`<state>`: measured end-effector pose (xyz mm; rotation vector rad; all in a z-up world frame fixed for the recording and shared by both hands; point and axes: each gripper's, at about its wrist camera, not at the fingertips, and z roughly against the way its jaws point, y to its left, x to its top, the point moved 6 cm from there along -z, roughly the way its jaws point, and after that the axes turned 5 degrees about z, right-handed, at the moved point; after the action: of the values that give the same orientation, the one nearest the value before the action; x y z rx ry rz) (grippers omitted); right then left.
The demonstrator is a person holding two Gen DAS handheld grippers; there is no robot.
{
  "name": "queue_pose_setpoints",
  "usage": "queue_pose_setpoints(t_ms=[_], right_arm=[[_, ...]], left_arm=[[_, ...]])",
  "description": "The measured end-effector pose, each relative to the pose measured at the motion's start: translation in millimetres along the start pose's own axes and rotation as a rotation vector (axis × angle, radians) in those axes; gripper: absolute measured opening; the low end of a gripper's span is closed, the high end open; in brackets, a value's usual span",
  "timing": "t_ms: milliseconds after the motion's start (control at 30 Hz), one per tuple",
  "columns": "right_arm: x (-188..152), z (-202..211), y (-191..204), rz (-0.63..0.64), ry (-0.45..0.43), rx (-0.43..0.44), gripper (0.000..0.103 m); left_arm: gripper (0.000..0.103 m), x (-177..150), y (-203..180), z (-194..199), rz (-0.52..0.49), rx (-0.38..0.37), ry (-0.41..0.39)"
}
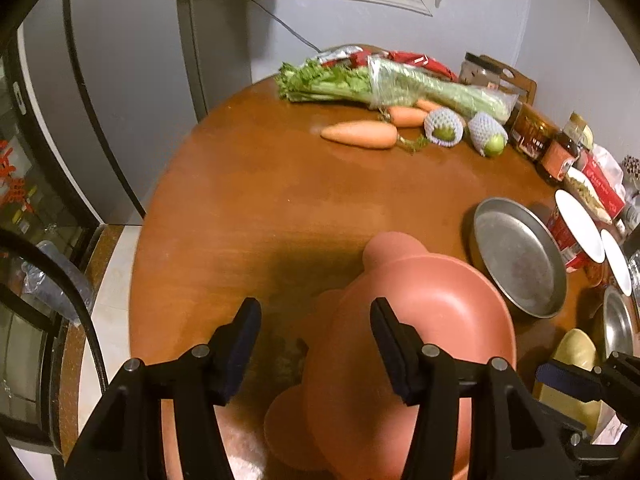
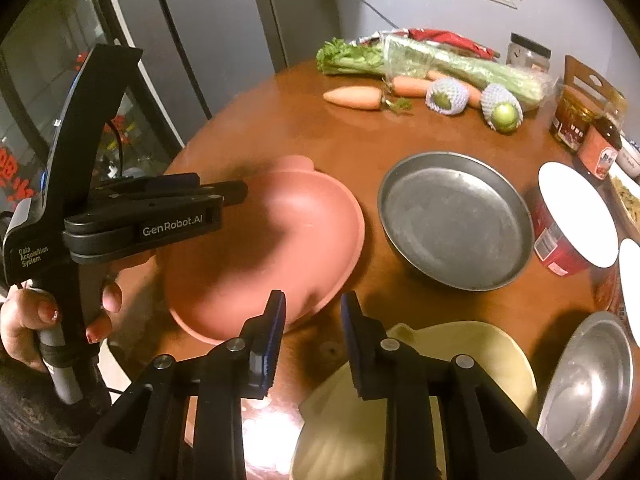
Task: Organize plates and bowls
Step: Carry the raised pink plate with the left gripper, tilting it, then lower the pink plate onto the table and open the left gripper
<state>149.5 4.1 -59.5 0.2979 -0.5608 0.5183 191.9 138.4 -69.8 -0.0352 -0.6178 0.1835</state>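
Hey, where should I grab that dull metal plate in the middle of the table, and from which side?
Probably the raised rim of the metal plate on the near edge, coming from the front with one finger inside and one outside. The plate lies flat and shallow, so only its upturned rim gives a hold. The red cup crowds the right side, and the pink bowl sits close on the left.

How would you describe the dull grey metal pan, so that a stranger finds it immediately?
Start at the round brown wooden table. Near its middle, between the pink bowl and a red cup with a white lid, lies the dull grey metal pan. Unlike the shiny steel bowl nearby, it is matte, shallow and flat-bottomed.
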Motion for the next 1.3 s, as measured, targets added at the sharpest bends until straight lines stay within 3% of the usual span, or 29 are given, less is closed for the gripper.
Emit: queue_pose_setpoints(t_ms=[567, 1300], right_arm=[[-5, 27, -7, -0.029, -0.085, -0.071, 0.039], [-21, 94, -33, -0.085, -0.245, -0.160, 0.051]], left_arm=[[0.060, -15, -11, 50, 0.005, 0.018, -0.082], [0.061, -42, -52, 104, -0.040, -0.031, -0.165]])
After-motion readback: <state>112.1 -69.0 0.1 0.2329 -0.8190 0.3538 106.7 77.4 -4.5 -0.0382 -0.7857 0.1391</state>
